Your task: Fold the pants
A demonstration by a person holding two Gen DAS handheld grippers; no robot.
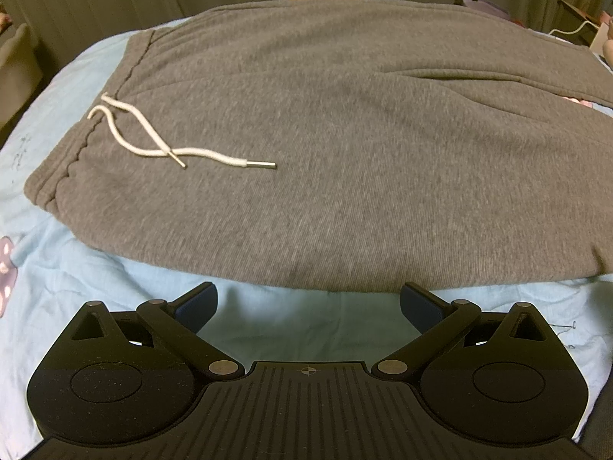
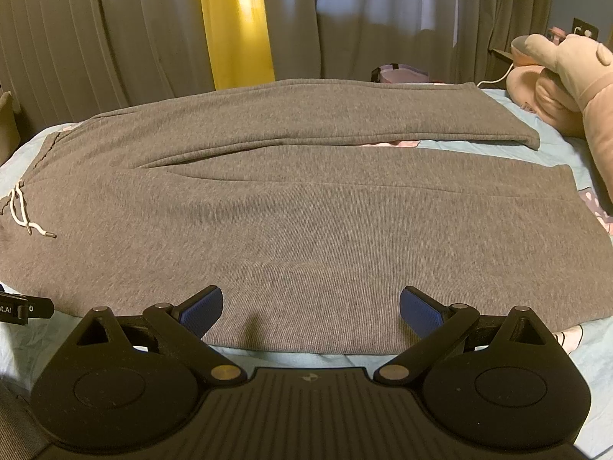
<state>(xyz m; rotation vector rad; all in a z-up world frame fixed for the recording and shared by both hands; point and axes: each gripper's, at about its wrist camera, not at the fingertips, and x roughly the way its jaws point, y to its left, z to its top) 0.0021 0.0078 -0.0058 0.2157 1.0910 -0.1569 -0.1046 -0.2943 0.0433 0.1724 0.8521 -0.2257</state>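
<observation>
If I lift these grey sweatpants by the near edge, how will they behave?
The grey sweatpants look like thick knit lying limp on the bed sheet, so they will probably drape and sag. The white drawstring lies loose and may dangle. The ribbed fabric likely grips well.

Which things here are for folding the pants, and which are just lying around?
For the job:
gray pants
white drawstring
left gripper, jaws open
right gripper, jaws open

Just lying around:
pink plush toy
yellow curtain
white cable
blue bedsheet, under the pants
</observation>
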